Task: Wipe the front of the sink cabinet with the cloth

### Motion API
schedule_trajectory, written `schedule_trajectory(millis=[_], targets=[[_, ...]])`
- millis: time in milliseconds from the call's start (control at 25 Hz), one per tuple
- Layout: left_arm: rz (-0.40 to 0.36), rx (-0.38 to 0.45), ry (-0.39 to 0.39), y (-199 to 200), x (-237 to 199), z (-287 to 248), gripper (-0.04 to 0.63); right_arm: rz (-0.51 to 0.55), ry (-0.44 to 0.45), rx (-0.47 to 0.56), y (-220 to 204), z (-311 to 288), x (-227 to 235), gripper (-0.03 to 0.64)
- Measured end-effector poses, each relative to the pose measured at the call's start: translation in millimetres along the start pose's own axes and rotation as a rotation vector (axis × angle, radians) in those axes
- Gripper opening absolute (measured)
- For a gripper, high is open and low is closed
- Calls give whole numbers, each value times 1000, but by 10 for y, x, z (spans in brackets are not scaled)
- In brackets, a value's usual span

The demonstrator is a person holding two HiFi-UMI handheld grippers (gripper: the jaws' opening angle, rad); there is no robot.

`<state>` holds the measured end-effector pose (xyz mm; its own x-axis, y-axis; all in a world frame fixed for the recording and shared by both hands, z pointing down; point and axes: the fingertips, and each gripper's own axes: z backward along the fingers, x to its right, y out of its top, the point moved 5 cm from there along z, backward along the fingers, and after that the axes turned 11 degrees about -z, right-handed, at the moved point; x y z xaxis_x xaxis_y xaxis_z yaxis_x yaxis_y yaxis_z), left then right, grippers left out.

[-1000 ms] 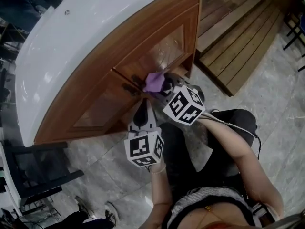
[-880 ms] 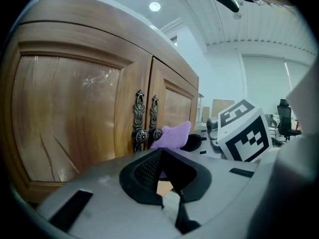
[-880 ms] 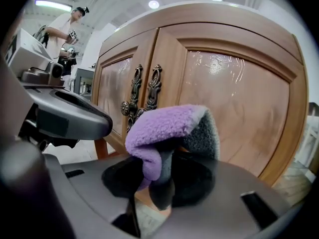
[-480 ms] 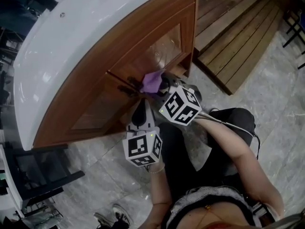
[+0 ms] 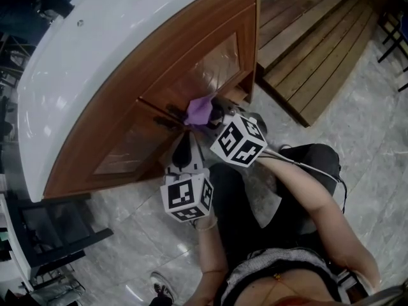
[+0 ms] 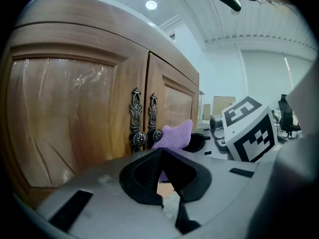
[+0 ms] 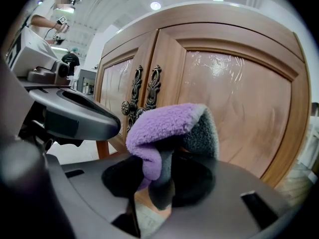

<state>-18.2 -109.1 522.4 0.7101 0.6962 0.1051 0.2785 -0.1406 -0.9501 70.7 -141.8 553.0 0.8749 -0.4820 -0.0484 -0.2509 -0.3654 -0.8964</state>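
Observation:
The wooden sink cabinet front [image 5: 150, 85] curves below a white top [image 5: 95, 50]. Its two doors [image 7: 234, 108] meet at ornate dark handles [image 6: 135, 118] [image 7: 149, 91]. A purple cloth [image 5: 199, 109] [image 7: 167, 126], grey on one side, is pressed against the door just right of the handles. My right gripper [image 5: 213, 115] [image 7: 164, 166] is shut on the cloth. My left gripper [image 5: 183, 153] [image 6: 162, 153] is shut on nothing, and hangs low in front of the left door, apart from the wood. The left gripper view shows the cloth [image 6: 174, 132] beyond its jaws.
A slatted wooden platform [image 5: 312, 43] lies right of the cabinet on the marble floor [image 5: 376, 126]. A black frame [image 5: 51, 228] stands at the lower left, and a shoe [image 5: 162, 289] is near the bottom edge. A person [image 7: 47, 14] works far off.
The right gripper and cloth have shifted slightly left along the door, staying by the handles. The left gripper has hardly moved. The shoe at the bottom has stepped right.

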Motion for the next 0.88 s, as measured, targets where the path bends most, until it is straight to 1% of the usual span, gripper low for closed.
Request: schedule_trajectory(millis=[160, 360, 600, 880], targets=[[0, -1, 3, 15, 21, -23, 1, -4, 6, -2, -15, 4, 39, 186], [2, -3, -3, 10, 73, -72, 0, 16, -42, -16, -60, 24, 187, 186], [-1, -5, -22, 31, 160, -167, 0, 13, -47, -8, -68, 44, 254, 186], [-3, -12, -47, 38, 248, -273, 0, -14, -56, 2, -84, 86, 352, 184]])
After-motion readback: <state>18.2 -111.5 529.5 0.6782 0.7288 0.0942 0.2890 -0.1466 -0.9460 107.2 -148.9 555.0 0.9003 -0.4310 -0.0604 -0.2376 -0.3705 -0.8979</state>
